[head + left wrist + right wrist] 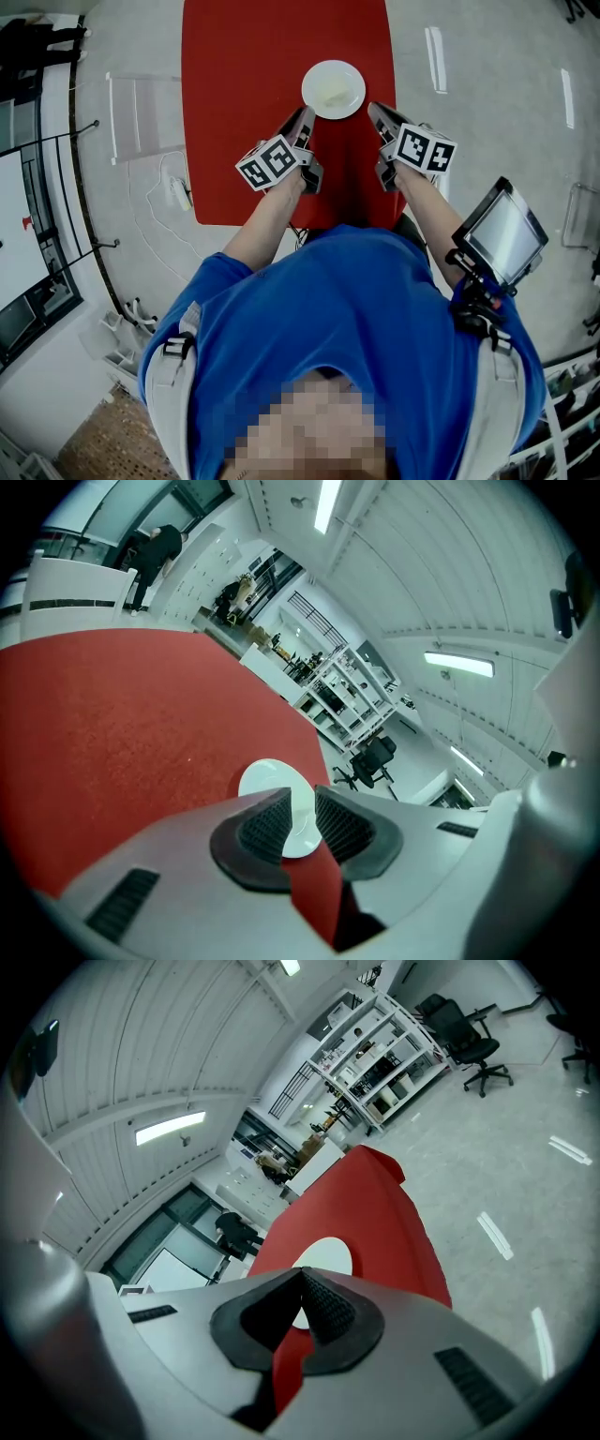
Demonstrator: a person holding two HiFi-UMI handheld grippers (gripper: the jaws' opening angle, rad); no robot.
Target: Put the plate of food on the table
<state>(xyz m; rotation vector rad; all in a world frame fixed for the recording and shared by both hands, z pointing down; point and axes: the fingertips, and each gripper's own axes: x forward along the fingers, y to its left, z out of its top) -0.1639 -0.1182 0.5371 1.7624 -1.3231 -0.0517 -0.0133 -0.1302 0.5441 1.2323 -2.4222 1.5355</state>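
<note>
While plate (333, 89) lies (on table (244, 94)), hand-held grippers (306, 116) (375, 111) flank it.

The round white plate (333, 90), carrying a little pale food, lies flat on the red-covered bench (244, 94), near its right edge.

Plate (310, 90), upper centre of head view: food (335, 92) on it too small to identify. Table (234, 112): far end cut off by top edge, near edge partly hidden behind shirt (347, 319). Gripper views: plate partly behind jaws.
</note>
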